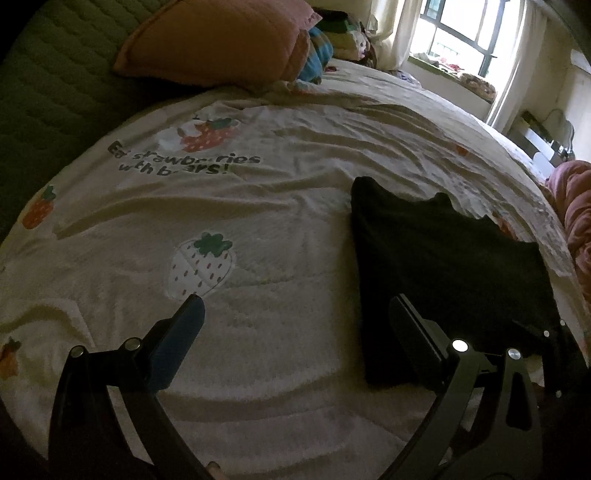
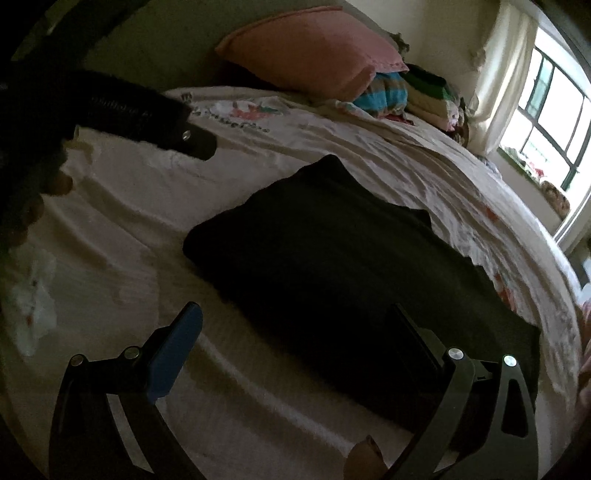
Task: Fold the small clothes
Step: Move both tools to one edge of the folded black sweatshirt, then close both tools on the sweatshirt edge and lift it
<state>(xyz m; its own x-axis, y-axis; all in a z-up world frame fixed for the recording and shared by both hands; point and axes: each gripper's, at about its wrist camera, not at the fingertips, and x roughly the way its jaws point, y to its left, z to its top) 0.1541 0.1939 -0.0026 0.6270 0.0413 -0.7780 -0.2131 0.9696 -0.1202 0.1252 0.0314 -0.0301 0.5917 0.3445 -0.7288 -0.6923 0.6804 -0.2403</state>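
a wide bed under a cream strawberry-print cotton sheet (image 1: 295,206) carries a folded black fabric garment (image 2: 332,266), lying flat toward the sheet's right edge, well short of the pink quilted pillow (image 2: 314,51) at the head. the left gripper (image 1: 295,325) and right gripper (image 2: 295,332) both hover released, seemingly clear of the cloth.

Both cameras sit low over the bed (image 1: 295,206), close to it, and look along their own fingers to the far pillow (image 1: 221,40) and the window (image 1: 461,33) at the far right. The left camera sits further left. Both see the black cloth (image 2: 332,258).
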